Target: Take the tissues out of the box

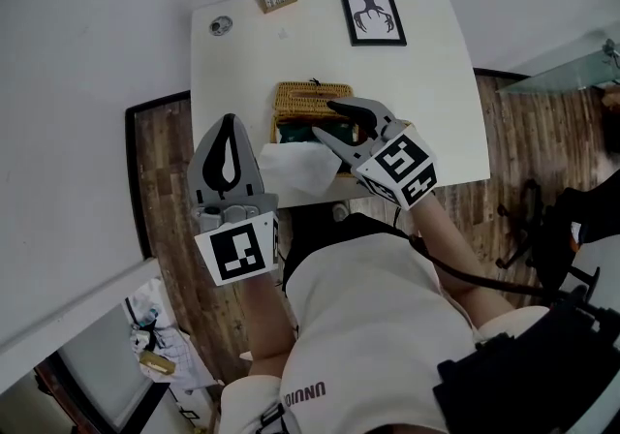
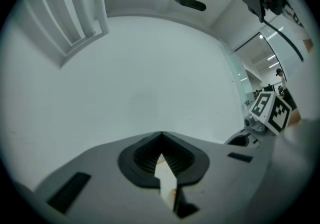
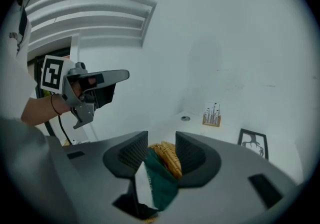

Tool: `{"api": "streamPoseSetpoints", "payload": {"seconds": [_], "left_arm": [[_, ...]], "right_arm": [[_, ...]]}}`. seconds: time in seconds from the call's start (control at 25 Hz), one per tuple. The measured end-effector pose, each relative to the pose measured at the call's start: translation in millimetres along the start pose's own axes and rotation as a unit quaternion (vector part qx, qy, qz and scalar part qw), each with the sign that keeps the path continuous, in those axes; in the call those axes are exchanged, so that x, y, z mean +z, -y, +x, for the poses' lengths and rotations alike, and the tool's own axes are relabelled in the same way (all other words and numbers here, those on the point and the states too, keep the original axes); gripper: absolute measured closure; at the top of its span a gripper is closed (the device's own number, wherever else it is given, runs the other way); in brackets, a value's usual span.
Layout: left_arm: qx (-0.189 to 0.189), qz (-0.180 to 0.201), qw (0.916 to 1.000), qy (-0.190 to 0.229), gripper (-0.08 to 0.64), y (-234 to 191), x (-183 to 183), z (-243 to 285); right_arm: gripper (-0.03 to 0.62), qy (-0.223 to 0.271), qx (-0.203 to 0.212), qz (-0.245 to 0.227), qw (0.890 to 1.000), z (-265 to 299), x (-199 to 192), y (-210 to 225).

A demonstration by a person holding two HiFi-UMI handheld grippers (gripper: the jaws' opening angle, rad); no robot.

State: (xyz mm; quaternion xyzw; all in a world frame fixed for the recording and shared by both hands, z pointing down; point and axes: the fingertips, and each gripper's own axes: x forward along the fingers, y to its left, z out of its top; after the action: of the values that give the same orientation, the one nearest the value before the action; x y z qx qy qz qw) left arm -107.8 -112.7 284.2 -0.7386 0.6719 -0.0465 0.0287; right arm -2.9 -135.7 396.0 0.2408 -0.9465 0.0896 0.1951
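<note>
The left gripper [image 1: 230, 119] and right gripper [image 1: 327, 119] are grey, with black-lined fingers [image 1: 206, 169] and black-and-white marker cubes [image 1: 239, 250]; the person wears a cream short-sleeved shirt [image 1: 378, 325], seemingly lettered near its hem; a black cable [image 1: 463, 277] trails.

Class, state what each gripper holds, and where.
Right gripper: nothing; its jaws stand apart over the green tissue pack. Left gripper: jaws together; whether the white sliver between them is a held tissue cannot be told.

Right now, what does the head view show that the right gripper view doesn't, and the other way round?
Head view only: the marker cube on the right gripper. Right gripper view only: white wall slats. Both: the shut left gripper, the wicker tissue box, its green pack and the framed picture.
</note>
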Motion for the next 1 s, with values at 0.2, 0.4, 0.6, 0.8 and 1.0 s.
{"api": "streamPoseSetpoints", "payload": {"seconds": [0.2,0.4,0.6,0.8,1.0], "left_arm": [[-0.013,-0.004,0.9999,-0.005,0.548,-1.9,-5.1,8.2],[-0.028,-0.005,0.9995,-0.012,0.548,-1.2,-12.1,13.5],[-0.029,-0.009,0.9993,-0.019,0.548,-4.0,-18.3,18.5],[-0.03,-0.015,0.9991,-0.023,0.548,-7.7,-22.4,21.1],[-0.031,-0.019,0.999,-0.027,0.548,-12.3,-27.2,23.6]], "right_arm": [[0.382,-0.04,0.044,-0.021,0.998,15.5,-11.5,-13.7],[0.354,-0.079,0.071,-0.043,0.993,26.0,-25.9,-22.5],[0.334,-0.105,0.088,-0.05,0.989,33.9,-37.0,-25.9],[0.322,-0.131,0.114,-0.059,0.983,38.3,-48.5,-33.8],[0.316,-0.158,0.123,-0.074,0.977,43.6,-60.2,-37.2]]}}
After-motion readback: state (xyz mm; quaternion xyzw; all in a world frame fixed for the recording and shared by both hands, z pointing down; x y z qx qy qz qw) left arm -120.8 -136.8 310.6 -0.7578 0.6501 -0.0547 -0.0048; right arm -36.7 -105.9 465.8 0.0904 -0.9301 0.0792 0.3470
